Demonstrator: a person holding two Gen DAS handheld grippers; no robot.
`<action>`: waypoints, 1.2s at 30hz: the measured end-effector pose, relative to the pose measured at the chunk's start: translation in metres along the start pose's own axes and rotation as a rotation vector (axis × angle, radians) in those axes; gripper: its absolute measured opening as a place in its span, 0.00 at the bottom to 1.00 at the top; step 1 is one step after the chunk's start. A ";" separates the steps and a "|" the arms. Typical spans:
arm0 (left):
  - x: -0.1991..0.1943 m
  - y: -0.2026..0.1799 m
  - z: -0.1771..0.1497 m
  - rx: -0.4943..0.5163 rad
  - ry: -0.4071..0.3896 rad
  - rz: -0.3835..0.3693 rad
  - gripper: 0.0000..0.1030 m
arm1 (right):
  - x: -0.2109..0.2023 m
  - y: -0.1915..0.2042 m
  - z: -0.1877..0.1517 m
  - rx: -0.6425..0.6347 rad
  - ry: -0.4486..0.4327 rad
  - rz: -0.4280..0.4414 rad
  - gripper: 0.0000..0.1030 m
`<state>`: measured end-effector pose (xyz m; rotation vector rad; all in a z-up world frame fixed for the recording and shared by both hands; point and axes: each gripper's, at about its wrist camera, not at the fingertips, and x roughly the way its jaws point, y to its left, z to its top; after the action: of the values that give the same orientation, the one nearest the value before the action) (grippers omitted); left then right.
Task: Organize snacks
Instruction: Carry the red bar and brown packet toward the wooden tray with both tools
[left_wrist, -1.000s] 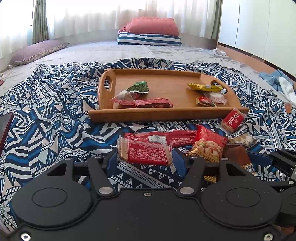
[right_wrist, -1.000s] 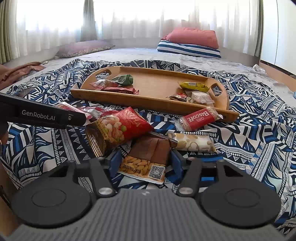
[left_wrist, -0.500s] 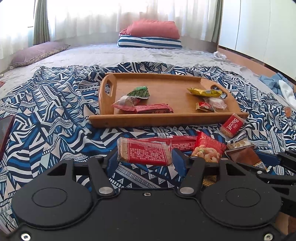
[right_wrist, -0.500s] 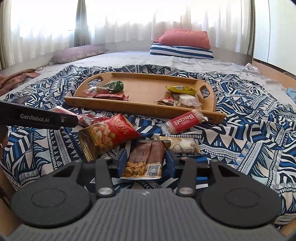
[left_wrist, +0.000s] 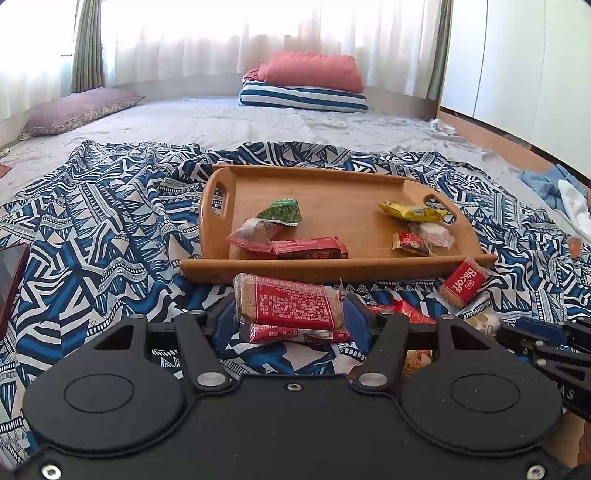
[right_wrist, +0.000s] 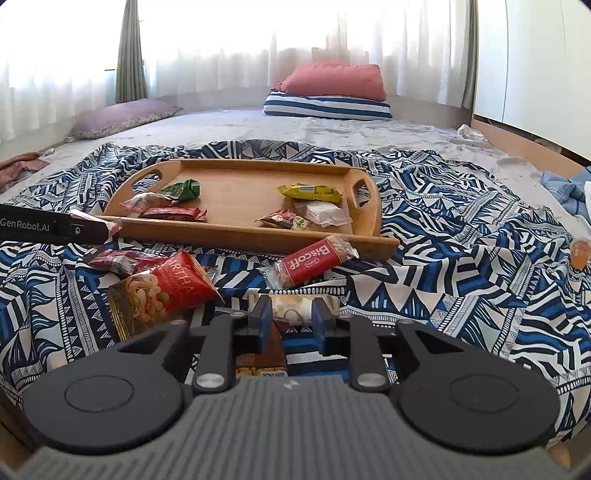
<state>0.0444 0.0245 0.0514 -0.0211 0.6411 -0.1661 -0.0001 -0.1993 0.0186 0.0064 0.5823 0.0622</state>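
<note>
My left gripper (left_wrist: 288, 317) is shut on a red-labelled cracker pack (left_wrist: 288, 306) and holds it lifted in front of the wooden tray's (left_wrist: 332, 264) near rim. The tray holds several snacks. My right gripper (right_wrist: 290, 323) has its jaws narrowed, with a brown almond pack (right_wrist: 275, 349) at the left finger's base and a cream patterned pack (right_wrist: 291, 308) beyond the tips; its grip is unclear. A red Biscoff pack (right_wrist: 314, 262), a red nut bag (right_wrist: 162, 291) and a long red bar (right_wrist: 118, 260) lie on the blanket.
The blue and white patterned blanket (left_wrist: 92, 229) covers the near bed. Pillows (left_wrist: 306, 81) lie at the far end. A dark red phone-like object (left_wrist: 7, 280) sits at the left edge. Blue clothes (right_wrist: 565, 188) and an orange jelly cup (right_wrist: 580, 253) lie to the right.
My left gripper has raised the cracker pack and moved toward the tray. My right gripper's jaws have narrowed and the almond pack has slid back under them.
</note>
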 end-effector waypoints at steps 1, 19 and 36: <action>0.001 0.000 -0.001 -0.001 0.003 -0.001 0.57 | -0.001 0.000 -0.002 -0.002 -0.003 0.016 0.48; 0.003 0.000 -0.001 -0.003 0.005 0.000 0.57 | 0.006 0.019 -0.015 -0.054 0.064 0.082 0.46; 0.016 0.006 0.053 -0.035 -0.031 -0.025 0.57 | 0.014 -0.009 0.050 -0.014 -0.028 0.037 0.46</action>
<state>0.0898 0.0258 0.0837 -0.0654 0.6127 -0.1786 0.0397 -0.2071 0.0524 0.0048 0.5536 0.1019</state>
